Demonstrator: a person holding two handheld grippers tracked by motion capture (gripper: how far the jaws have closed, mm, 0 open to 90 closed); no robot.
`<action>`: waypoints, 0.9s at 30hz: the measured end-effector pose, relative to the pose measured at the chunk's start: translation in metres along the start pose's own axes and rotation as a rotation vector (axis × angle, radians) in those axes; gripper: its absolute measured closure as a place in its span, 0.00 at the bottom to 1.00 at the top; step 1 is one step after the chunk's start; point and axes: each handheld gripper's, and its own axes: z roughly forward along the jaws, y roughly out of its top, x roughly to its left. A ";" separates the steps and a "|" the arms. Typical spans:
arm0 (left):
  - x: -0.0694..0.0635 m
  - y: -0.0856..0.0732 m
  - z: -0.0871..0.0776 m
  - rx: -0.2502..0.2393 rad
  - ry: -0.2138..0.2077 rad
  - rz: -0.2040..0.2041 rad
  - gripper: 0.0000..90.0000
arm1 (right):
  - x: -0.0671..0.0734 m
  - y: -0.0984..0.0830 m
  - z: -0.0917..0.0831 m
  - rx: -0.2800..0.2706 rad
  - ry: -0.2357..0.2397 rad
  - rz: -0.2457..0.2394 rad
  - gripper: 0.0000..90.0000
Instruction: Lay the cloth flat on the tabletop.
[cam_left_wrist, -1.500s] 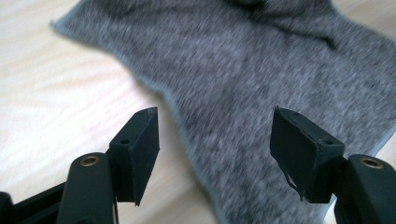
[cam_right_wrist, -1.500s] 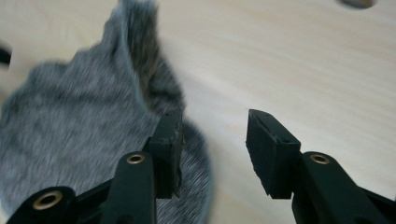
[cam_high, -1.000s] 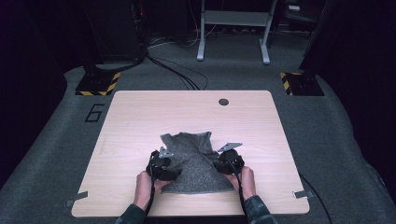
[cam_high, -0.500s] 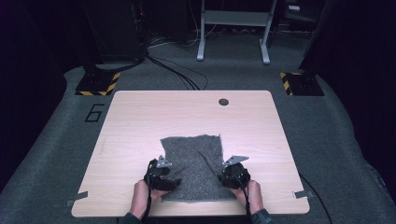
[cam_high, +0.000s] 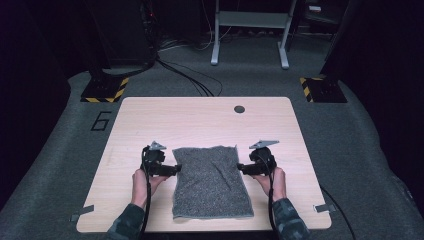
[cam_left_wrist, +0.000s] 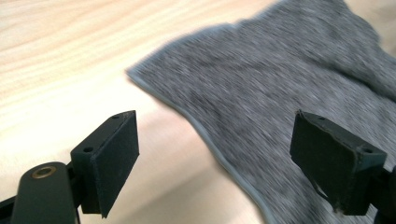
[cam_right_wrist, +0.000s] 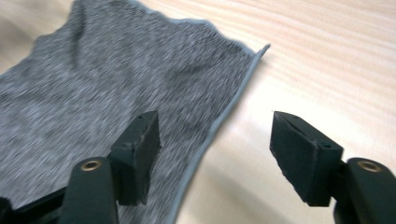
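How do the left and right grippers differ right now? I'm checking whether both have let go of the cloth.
The left gripper sits at the grey cloth's left edge; the right gripper at its right edge. The right gripper's grey plate stands higher and larger than the left gripper's. Both are open, jaws just widened, gripping nothing; the cloth lies flat.

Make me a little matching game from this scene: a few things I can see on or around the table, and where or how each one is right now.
Things:
1. grey cloth
2. left gripper
3. right gripper
4. small dark round hole

Places or states:
A. near the table's far edge
B. jaws open, at the cloth's right edge
C. spread flat, reaching the table's near edge
D. jaws open, at the cloth's left edge

Pairs: 1-C, 2-D, 3-B, 4-A. Both grippers' jaws have just been opening, and neither pinches the cloth.
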 end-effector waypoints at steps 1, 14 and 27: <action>0.003 0.003 0.004 0.010 0.004 0.003 0.17 | -0.002 0.005 0.005 0.012 -0.007 0.004 0.35; 0.017 0.033 0.047 0.099 0.103 0.007 0.29 | -0.013 0.050 0.068 0.102 -0.075 0.030 0.45; 0.005 0.033 0.058 0.129 0.133 0.067 0.67 | -0.011 0.046 0.087 0.152 -0.105 0.028 0.73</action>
